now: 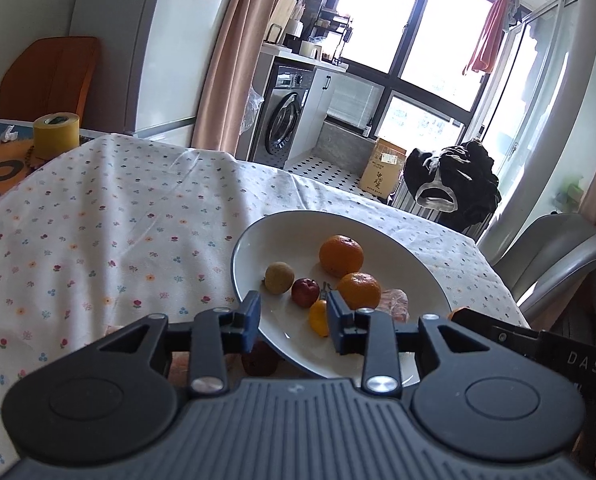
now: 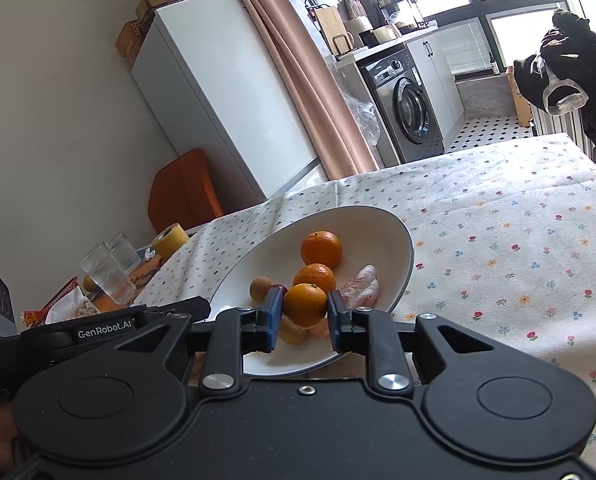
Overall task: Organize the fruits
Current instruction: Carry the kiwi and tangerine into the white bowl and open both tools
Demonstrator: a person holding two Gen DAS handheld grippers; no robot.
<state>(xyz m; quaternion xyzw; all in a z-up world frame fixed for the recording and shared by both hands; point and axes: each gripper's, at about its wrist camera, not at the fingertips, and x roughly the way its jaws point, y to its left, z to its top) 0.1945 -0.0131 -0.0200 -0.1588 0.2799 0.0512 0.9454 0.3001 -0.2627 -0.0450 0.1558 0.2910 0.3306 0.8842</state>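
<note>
Right wrist view shows the right tool (image 2: pixel 302 312) closed on a tangerine (image 2: pixel 305 305), its two pads pressing the fruit's sides just above the near part of the white bowl (image 2: pixel 402 240). The bowl sits on the flowered bench (image 2: pixel 498 240) and already holds two oranges (image 2: pixel 321 249), a brownish round fruit (image 2: pixel 261 288), a small red fruit and a wrapped pink item (image 2: pixel 362 286). The risk, as I judge it, is that a release from this height lets the tangerine roll against the others or bump over the low near rim; squeezing harder could bruise the soft skin. The left tool (image 1: pixel 291 314) hovers over the bowl's near-left edge with its jaws parted and nothing between them, near a small yellow-orange fruit (image 1: pixel 318 317), where it could knock the rim. Both tools point forward and slightly downward toward the bowl, side by side.
</note>
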